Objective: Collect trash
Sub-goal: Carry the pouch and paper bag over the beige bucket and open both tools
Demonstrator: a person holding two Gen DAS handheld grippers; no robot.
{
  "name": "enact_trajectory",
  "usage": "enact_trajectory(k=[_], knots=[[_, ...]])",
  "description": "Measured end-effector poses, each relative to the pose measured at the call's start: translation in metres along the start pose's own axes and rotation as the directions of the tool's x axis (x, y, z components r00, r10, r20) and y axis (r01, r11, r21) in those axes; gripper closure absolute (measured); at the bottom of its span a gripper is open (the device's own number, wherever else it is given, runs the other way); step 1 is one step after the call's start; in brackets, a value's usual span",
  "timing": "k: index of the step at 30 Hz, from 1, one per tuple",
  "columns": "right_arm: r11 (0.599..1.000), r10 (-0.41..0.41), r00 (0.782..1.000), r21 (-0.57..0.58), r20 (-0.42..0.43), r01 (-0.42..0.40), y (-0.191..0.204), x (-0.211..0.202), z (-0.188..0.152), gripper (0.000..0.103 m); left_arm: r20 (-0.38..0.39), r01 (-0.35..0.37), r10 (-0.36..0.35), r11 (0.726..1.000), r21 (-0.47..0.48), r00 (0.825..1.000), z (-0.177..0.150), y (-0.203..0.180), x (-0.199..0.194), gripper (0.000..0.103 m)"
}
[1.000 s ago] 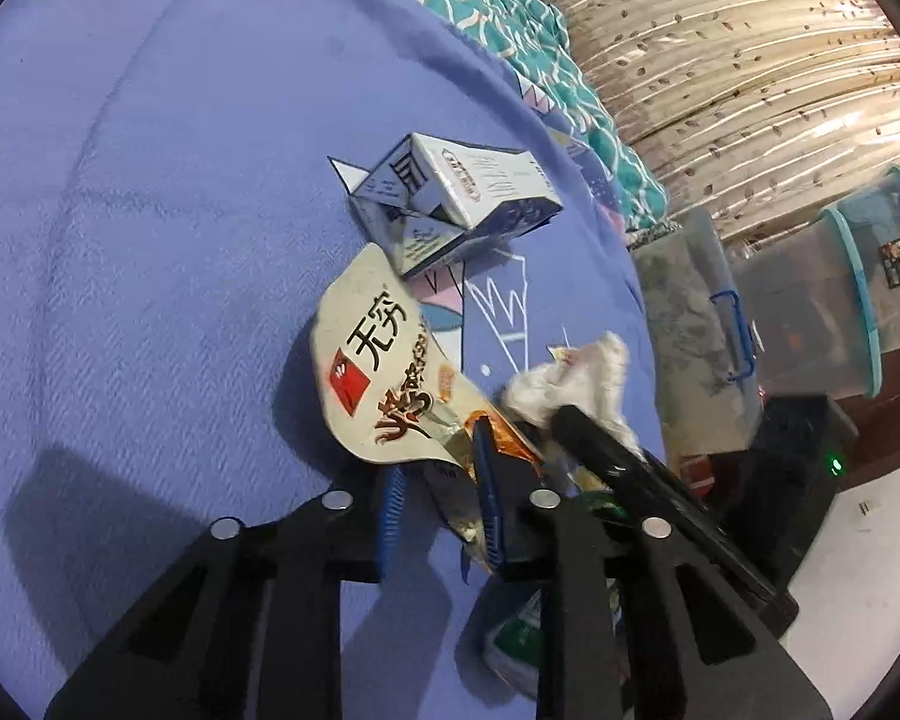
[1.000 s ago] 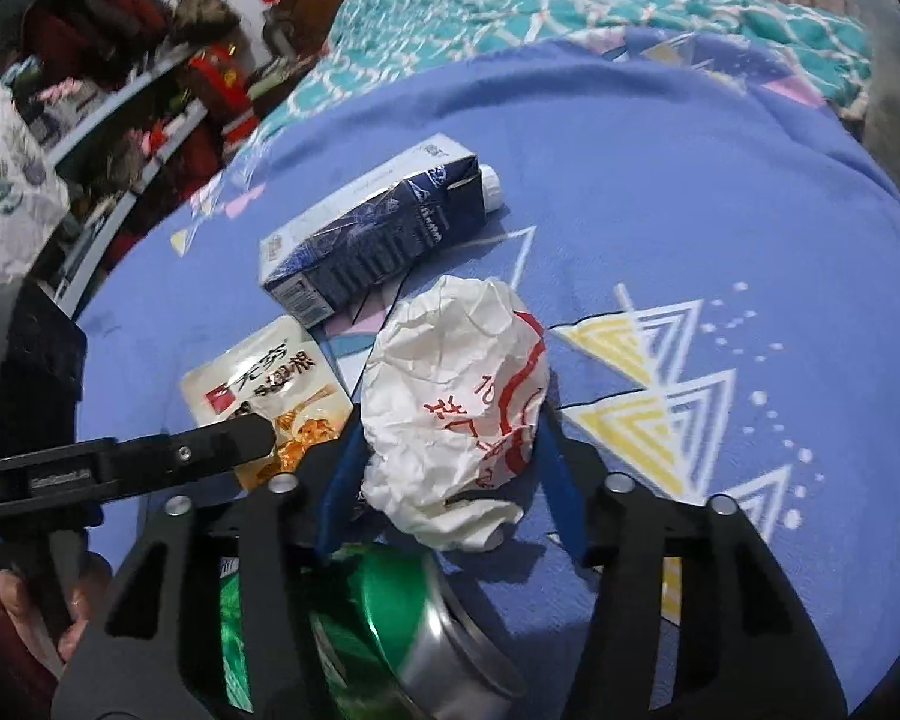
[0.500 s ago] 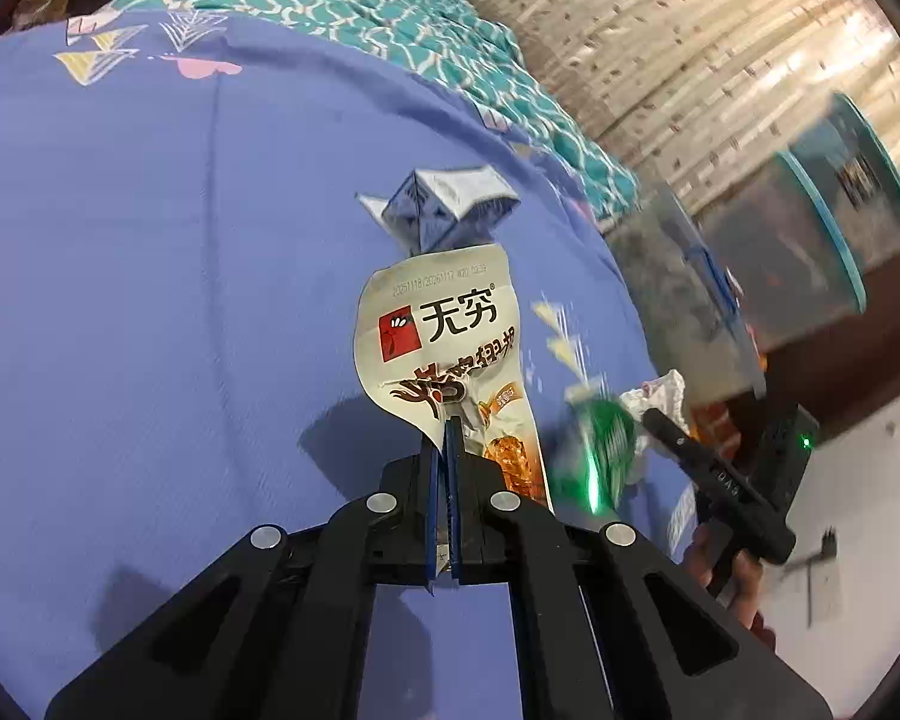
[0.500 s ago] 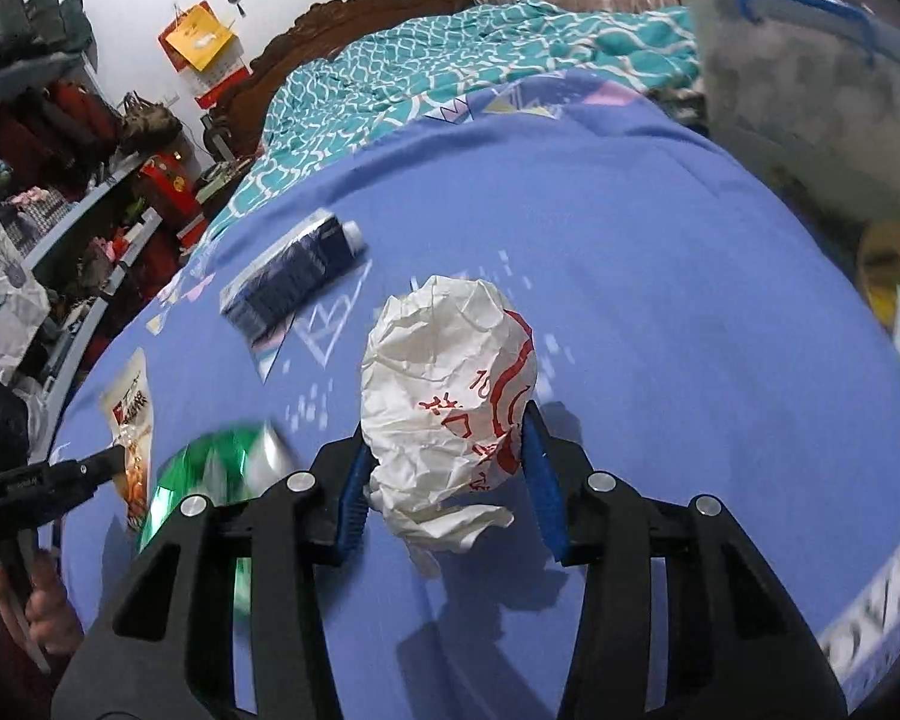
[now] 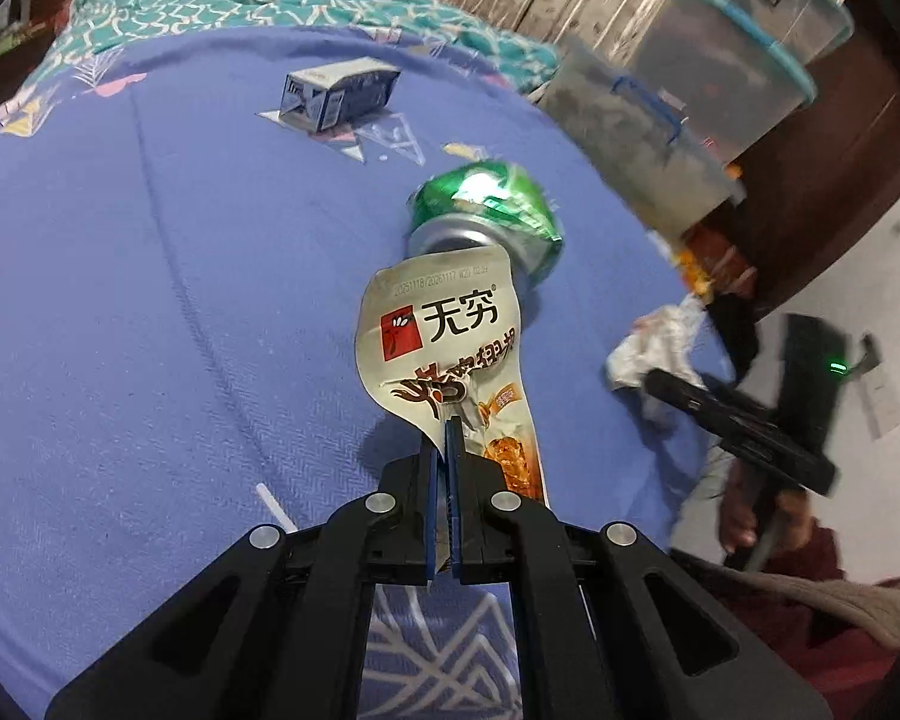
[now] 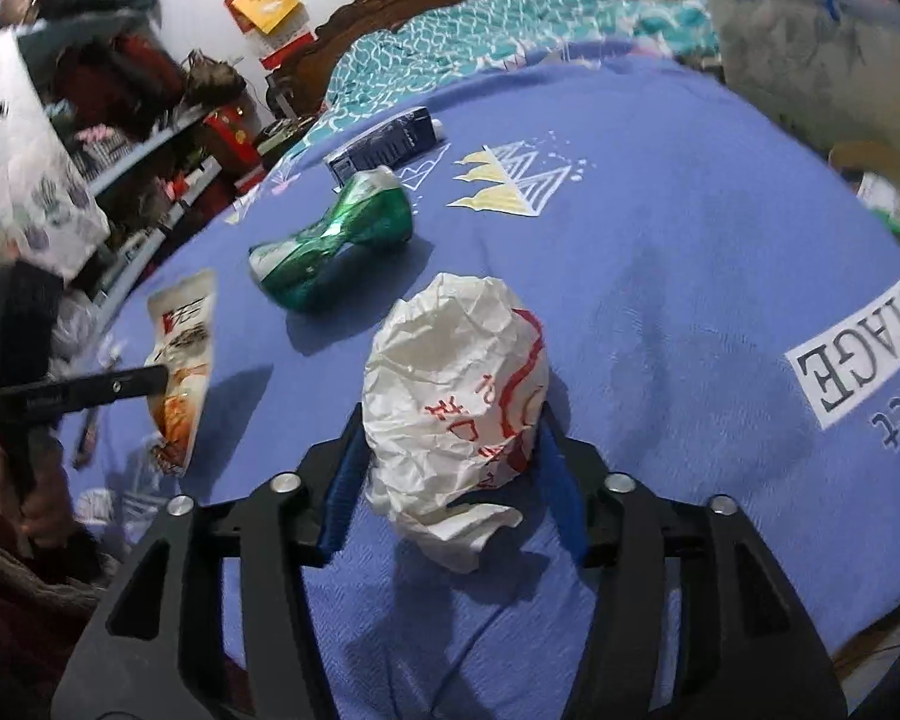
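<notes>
Right wrist view: the right tongs (image 6: 450, 474) have the crumpled paper ball (image 6: 456, 402) between their blue pads, but the jaws are opening and the ball looks to be settling loose onto the blue bedspread (image 6: 660, 276). Taking that ball as the landmark, the crushed green can (image 6: 336, 246) lies beyond it and to its left, long axis slanting up toward the dark carton (image 6: 384, 147) further on. The left tongs (image 5: 444, 480) are pinched fully shut on the lower end of the snack wrapper (image 5: 450, 348), which hangs clear, left of the ball. The can sits about between both hands, though the blur makes it hard to say which is nearer. I'd guess the bins (image 5: 642, 138) past the bed's edge are the destination.
</notes>
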State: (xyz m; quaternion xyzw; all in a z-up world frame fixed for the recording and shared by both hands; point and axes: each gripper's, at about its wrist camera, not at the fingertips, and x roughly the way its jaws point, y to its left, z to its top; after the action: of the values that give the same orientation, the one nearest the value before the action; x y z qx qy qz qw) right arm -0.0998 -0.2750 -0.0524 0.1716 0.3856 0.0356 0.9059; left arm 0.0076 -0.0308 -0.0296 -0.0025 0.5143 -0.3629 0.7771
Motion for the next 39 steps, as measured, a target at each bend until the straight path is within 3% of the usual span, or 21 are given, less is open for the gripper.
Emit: enact_trajectory(k=[1, 3, 4, 5, 7, 9, 12, 16, 19, 20, 23, 24, 26, 27, 29, 30, 35, 39], knots=[[1.000, -0.012, 1.000, -0.011, 0.010, 0.013, 0.003, 0.000, -0.001, 0.036, -0.011, -0.007, 0.007, 1.000, -0.008, 1.000, 0.000, 0.000, 0.004, 0.094], [0.999, -0.027, 0.999, -0.033, 0.027, 0.028, 0.007, -0.001, -0.005, 0.029, -0.015, -0.022, 0.022, 0.999, -0.032, 1.000, 0.001, -0.001, 0.009, 0.074], [0.998, -0.034, 0.999, -0.046, 0.033, 0.036, 0.010, -0.002, -0.006, 0.028, -0.008, -0.030, 0.030, 0.999, -0.039, 1.000, 0.002, 0.000, 0.009, 0.058], [0.998, -0.041, 0.998, -0.056, 0.039, 0.043, 0.012, -0.003, -0.008, 0.025, 0.001, -0.037, 0.037, 0.998, -0.043, 0.999, 0.002, -0.001, 0.010, 0.051], [0.997, -0.046, 0.998, -0.061, 0.048, 0.049, 0.013, -0.004, -0.008, 0.021, 0.001, -0.042, 0.042, 0.998, -0.051, 0.999, 0.002, 0.001, 0.011, 0.044], [0.997, -0.045, 0.998, -0.059, 0.050, 0.048, 0.013, -0.004, -0.009, 0.020, -0.004, -0.062, 0.062, 0.994, -0.090, 0.998, 0.001, 0.006, 0.013, 0.026], [0.996, -0.057, 0.997, -0.058, 0.057, 0.061, 0.012, -0.003, -0.009, 0.017, 0.001, -0.075, 0.076, 0.989, -0.127, 0.997, -0.002, 0.008, 0.010, 0.021], [0.998, -0.050, 0.997, -0.042, 0.054, 0.052, 0.010, 0.000, -0.009, 0.016, -0.013, -0.079, 0.079, 0.993, -0.082, 0.997, -0.003, -0.009, 0.018, 0.020], [0.997, -0.050, 0.997, -0.051, 0.058, 0.053, 0.011, 0.001, -0.009, 0.016, -0.004, -0.135, 0.135, 0.991, -0.015, 0.991, -0.006, -0.024, 0.025, 0.021], [0.997, -0.054, 0.997, -0.057, 0.061, 0.057, 0.012, 0.001, -0.009, 0.016, 0.004, -0.151, 0.151, 0.989, 0.007, 0.989, -0.007, -0.029, 0.026, 0.028], [0.995, -0.060, 0.996, -0.070, 0.066, 0.065, 0.013, 0.003, -0.010, 0.016, 0.040, -0.246, 0.244, 0.964, 0.095, 0.969, -0.012, -0.043, 0.032, 0.068], [0.995, -0.062, 0.996, -0.070, 0.064, 0.066, 0.013, 0.004, -0.010, 0.016, 0.059, -0.279, 0.273, 0.951, 0.131, 0.960, -0.015, -0.048, 0.033, 0.068], [0.995, -0.063, 0.996, -0.075, 0.062, 0.068, 0.013, 0.006, -0.012, 0.017, 0.064, -0.283, 0.277, 0.947, 0.149, 0.959, -0.018, -0.052, 0.032, 0.068], [0.994, -0.064, 0.996, -0.083, 0.059, 0.069, 0.013, 0.006, -0.012, 0.027, 0.059, -0.277, 0.271, 0.949, 0.152, 0.961, -0.019, -0.051, 0.031, 0.068], [0.987, -0.091, 0.994, -0.126, 0.056, 0.097, 0.014, 0.005, -0.015, 0.046, 0.045, -0.260, 0.257, 0.953, 0.156, 0.965, -0.023, -0.051, 0.027, 0.068], [0.987, -0.085, 0.995, -0.129, 0.058, 0.092, 0.013, 0.003, -0.016, 0.049, 0.034, -0.245, 0.242, 0.957, 0.155, 0.970, -0.026, -0.051, 0.025, 0.068], [0.994, -0.060, 0.990, -0.087, 0.125, 0.071, -0.001, -0.017, -0.019, 0.052, 0.013, -0.082, 0.081, 0.991, 0.108, 0.997, -0.032, -0.046, 0.003, 0.068], [0.996, -0.074, 0.980, -0.035, 0.183, 0.081, -0.016, -0.028, -0.019, 0.053, 0.079, 0.084, -0.091, 0.993, 0.085, 0.993, -0.016, -0.052, -0.024, 0.068]])
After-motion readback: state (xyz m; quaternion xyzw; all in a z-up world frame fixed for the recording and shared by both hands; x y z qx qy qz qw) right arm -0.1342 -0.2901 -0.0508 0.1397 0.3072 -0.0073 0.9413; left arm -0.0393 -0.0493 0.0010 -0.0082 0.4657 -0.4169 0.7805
